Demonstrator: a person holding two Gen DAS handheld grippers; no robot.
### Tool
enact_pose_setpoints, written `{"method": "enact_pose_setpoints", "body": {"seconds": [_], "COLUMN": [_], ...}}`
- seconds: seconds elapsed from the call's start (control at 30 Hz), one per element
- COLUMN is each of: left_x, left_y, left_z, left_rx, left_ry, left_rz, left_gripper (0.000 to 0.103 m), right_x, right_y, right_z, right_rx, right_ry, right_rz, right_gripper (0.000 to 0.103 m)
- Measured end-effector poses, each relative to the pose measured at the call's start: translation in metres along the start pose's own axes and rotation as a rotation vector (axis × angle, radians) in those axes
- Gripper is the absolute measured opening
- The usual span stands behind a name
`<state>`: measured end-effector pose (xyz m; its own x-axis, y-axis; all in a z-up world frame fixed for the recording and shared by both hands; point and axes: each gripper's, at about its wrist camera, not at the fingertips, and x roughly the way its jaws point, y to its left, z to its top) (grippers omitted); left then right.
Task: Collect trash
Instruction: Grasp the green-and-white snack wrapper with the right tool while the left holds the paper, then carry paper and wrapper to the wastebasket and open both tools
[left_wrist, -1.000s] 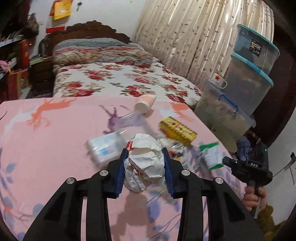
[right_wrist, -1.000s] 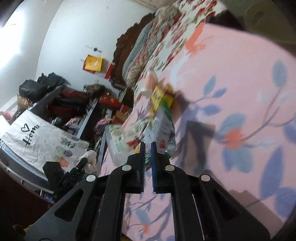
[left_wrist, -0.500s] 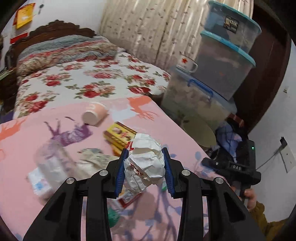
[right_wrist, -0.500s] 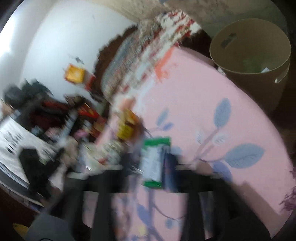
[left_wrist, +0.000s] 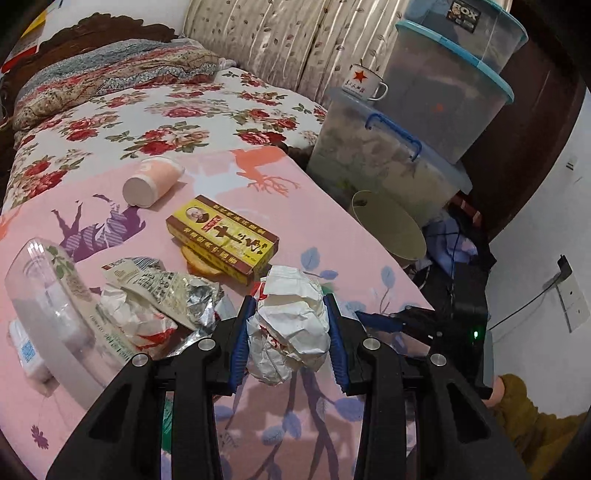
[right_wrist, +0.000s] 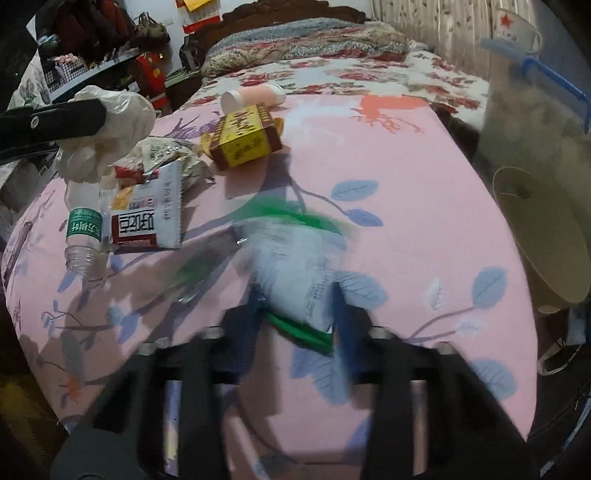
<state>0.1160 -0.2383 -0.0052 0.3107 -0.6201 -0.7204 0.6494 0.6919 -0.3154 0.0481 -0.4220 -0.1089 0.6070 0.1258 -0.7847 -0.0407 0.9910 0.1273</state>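
Observation:
My left gripper (left_wrist: 290, 326) is shut on a crumpled white paper ball (left_wrist: 291, 325) and holds it above the pink table. The ball also shows in the right wrist view (right_wrist: 110, 129). My right gripper (right_wrist: 295, 299) is open, its jaws on either side of a green-edged white packet (right_wrist: 295, 273) that is motion-blurred; whether it touches is unclear. A beige round bin (left_wrist: 388, 225) stands on the floor beyond the table's right edge; it also shows in the right wrist view (right_wrist: 543, 236).
On the pink tablecloth (right_wrist: 388, 155) lie a yellow box (left_wrist: 221, 236), a pink cup on its side (left_wrist: 153, 181), foil wrappers (left_wrist: 166, 291), a red-white packet (right_wrist: 147, 218) and a clear bottle (right_wrist: 83, 229). Stacked storage boxes (left_wrist: 424, 122) and a bed (left_wrist: 166, 110) stand behind.
My left gripper has carried the paper ball rightward toward the table's right edge. My right gripper has swung round and opened around the green-edged packet; the view is still blurred.

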Motion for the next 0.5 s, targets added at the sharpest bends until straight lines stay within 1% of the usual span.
{"method": "enact_pose_setpoints", "body": {"seconds": [0.07,0.13,0.2,0.33,0.43,0.5], "left_x": [0.005,0.012,0.026,0.061,0.100,0.130], "left_y": [-0.005,-0.011,-0.022,-0.053,-0.082,-0.104], "left_z": [0.005,0.009,0.019,0.043,0.070,0.091], "left_rx": [0.017,0.028,0.046,0.116,0.164,0.191], "left_ry": [0.003,0.011,0.031,0.061,0.090,0.110], "left_rz": [-0.002,-0.008,-0.034,-0.076,-0.128,-0.168], "left_gripper": [0.035,0.035,0.035,0.035,0.035,0.035], "right_x": [-0.003,-0.010,-0.015,-0.038,-0.052,-0.056], "right_y": [-0.007,-0.022,-0.036,-0.100,-0.150,-0.177], "right_z": [-0.002,-0.006,-0.005,-0.004,-0.003,-0.002], "right_rx": [0.023,0.065,0.107,0.258,0.364,0.420], "right_ry": [-0.017,-0.041,-0.071,-0.153,-0.196,-0.210], "right_rz": [-0.006,-0.006,-0.019,-0.080,-0.139,-0.180], "right_gripper": [0.030,0.029,0.029,0.029,0.029,0.029]}}
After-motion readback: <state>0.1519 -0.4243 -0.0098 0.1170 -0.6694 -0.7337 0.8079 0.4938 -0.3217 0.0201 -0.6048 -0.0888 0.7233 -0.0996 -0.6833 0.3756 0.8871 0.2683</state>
